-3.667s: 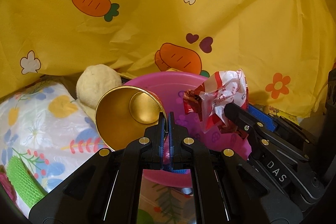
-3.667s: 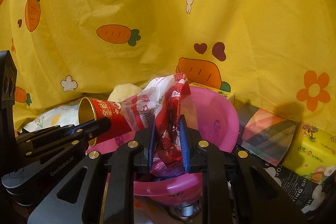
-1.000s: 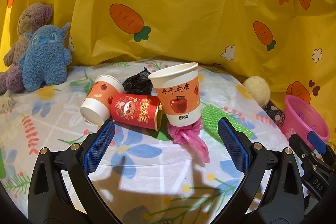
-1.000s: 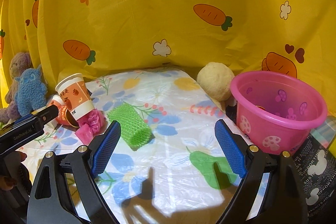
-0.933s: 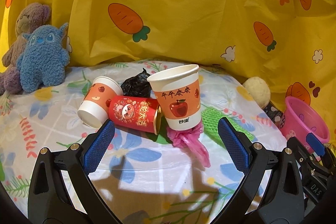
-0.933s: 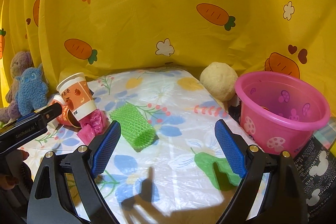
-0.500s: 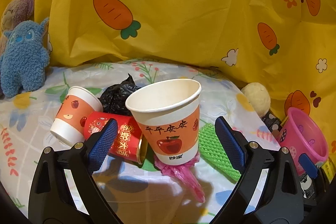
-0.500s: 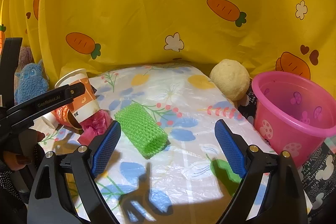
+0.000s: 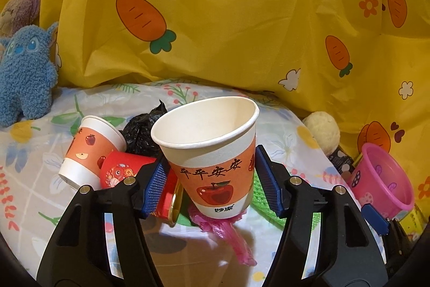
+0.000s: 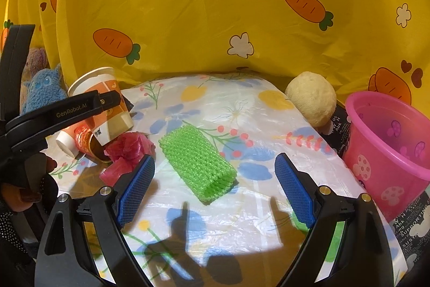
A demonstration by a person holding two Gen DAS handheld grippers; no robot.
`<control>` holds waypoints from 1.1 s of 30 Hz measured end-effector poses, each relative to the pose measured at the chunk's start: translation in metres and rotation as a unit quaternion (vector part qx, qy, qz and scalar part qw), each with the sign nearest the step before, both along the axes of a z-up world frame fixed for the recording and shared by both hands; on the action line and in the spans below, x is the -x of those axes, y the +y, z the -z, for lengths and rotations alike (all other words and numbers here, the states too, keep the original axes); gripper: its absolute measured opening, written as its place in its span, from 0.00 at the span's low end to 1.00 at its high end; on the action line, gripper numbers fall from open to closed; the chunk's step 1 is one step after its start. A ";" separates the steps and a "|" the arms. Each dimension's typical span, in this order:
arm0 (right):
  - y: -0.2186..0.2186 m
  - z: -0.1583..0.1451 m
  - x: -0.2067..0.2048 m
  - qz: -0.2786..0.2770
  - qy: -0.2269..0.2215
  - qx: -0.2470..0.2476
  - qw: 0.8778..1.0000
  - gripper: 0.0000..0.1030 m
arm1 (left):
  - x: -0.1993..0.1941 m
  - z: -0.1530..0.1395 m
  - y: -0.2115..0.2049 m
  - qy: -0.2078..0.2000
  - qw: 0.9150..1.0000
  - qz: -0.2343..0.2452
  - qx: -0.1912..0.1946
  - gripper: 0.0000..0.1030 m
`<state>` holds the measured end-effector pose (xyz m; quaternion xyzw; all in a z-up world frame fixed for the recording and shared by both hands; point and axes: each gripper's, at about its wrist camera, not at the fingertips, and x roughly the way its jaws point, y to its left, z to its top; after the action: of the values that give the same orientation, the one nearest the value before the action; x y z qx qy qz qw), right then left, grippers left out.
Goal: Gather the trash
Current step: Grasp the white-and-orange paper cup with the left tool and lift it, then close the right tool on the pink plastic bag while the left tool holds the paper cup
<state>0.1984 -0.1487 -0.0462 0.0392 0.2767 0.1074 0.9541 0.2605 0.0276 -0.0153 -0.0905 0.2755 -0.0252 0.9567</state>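
Observation:
An upright orange and white paper cup with an apple print (image 9: 212, 160) stands between the blue pads of my left gripper (image 9: 208, 182), whose jaws have closed in against its sides. A second apple cup (image 9: 90, 149), a red cup (image 9: 126, 170), a black bag (image 9: 146, 131) and a pink plastic scrap (image 9: 223, 227) lie around it. My right gripper (image 10: 213, 190) is open and empty, just in front of a green foam net (image 10: 197, 163). The pink bucket (image 10: 387, 141) stands at the right. The gripped cup also shows in the right wrist view (image 10: 113, 98).
A floral plastic sheet (image 10: 236, 104) covers the table, with a yellow carrot-print cloth (image 9: 228, 18) behind. A blue plush toy (image 9: 25, 71) sits at the far left. A cream ball (image 10: 311, 97) lies beside the bucket. Boxes and a dark printed packet (image 10: 414, 225) lie at the right.
Both grippers let go of their trash over the bucket and swung back to the table, open. My left gripper then moved up to the apple cup and closed on it. My right gripper neared the green net.

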 end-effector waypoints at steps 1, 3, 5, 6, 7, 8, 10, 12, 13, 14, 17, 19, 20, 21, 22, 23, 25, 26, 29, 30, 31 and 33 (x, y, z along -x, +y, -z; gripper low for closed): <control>0.002 0.000 0.001 -0.003 0.000 0.000 1.000 0.85 | 0.004 -0.004 0.001 -0.003 1.000 -0.002 -0.001 0.60; 0.005 -0.002 0.003 -0.010 0.000 0.001 1.000 0.85 | 0.013 -0.011 0.003 -0.011 1.000 -0.009 -0.006 0.60; 0.011 -0.003 0.005 -0.019 -0.001 0.004 1.000 0.85 | 0.022 -0.017 0.007 -0.018 1.000 -0.019 -0.011 0.60; 0.014 -0.003 0.006 -0.025 -0.001 0.004 1.000 0.85 | 0.027 -0.020 0.010 -0.020 0.999 -0.024 -0.013 0.60; 0.017 -0.004 0.007 -0.032 0.001 0.004 0.999 0.85 | 0.031 -0.022 0.013 -0.022 0.999 -0.029 -0.016 0.60; 0.021 -0.003 0.007 -0.038 0.002 0.004 0.999 0.85 | 0.036 -0.023 0.016 -0.025 0.999 -0.035 -0.020 0.60; 0.028 -0.003 0.009 -0.050 0.004 0.005 0.999 0.85 | 0.045 -0.025 0.023 -0.030 0.998 -0.048 -0.030 0.60; 0.036 -0.002 0.011 -0.059 0.005 0.009 0.998 0.85 | 0.053 -0.024 0.029 -0.034 0.997 -0.062 -0.041 0.60; 0.041 -0.001 0.011 -0.064 0.006 0.010 0.998 0.85 | 0.056 -0.024 0.033 -0.033 0.996 -0.067 -0.046 0.60; 0.046 0.000 0.012 -0.070 0.007 0.011 0.997 0.84 | 0.058 -0.023 0.037 -0.032 0.996 -0.073 -0.048 0.60; 0.061 0.002 0.012 -0.087 0.017 0.015 0.996 0.79 | 0.063 -0.021 0.050 -0.031 0.995 -0.087 -0.045 0.60; 0.070 0.005 0.010 -0.096 0.025 0.019 0.995 0.76 | 0.065 -0.018 0.057 -0.030 0.994 -0.095 -0.044 0.60; 0.075 0.007 0.009 -0.101 0.030 0.020 0.994 0.74 | 0.066 -0.017 0.060 -0.029 0.994 -0.099 -0.044 0.60; 0.079 0.008 0.007 -0.104 0.034 0.022 0.994 0.73 | 0.066 -0.016 0.062 -0.029 0.993 -0.101 -0.044 0.60; 0.083 0.009 0.005 -0.106 0.037 0.024 0.993 0.70 | 0.067 -0.015 0.064 -0.029 0.993 -0.103 -0.043 0.60; 0.086 0.011 0.004 -0.109 0.041 0.026 0.993 0.65 | 0.068 -0.014 0.066 -0.029 0.993 -0.104 -0.042 0.60; 0.091 0.013 -0.001 -0.114 0.053 0.021 0.992 0.64 | 0.070 -0.011 0.068 -0.029 0.993 -0.105 -0.040 0.60; 0.093 0.013 -0.004 -0.115 0.059 0.017 0.991 0.61 | 0.070 -0.010 0.069 -0.028 0.993 -0.105 -0.039 0.60; 0.098 0.016 -0.008 -0.114 0.067 0.020 0.991 0.53 | 0.071 -0.007 0.071 -0.025 0.994 -0.103 -0.032 0.60; 0.099 0.017 -0.009 -0.114 0.070 0.022 0.991 0.52 | 0.071 -0.006 0.071 -0.023 0.994 -0.102 -0.030 0.60; 0.100 0.017 -0.010 -0.115 0.072 0.024 0.990 0.51 | 0.071 -0.006 0.071 -0.023 0.994 -0.100 -0.028 0.60; 0.101 0.018 -0.011 -0.116 0.074 0.027 0.990 0.48 | 0.072 -0.005 0.070 -0.023 0.995 -0.097 -0.026 0.60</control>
<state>0.2098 -0.0472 -0.0640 -0.0110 0.3524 0.2069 0.9126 0.1887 0.0977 -0.0101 -0.0917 0.2435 0.0728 0.9628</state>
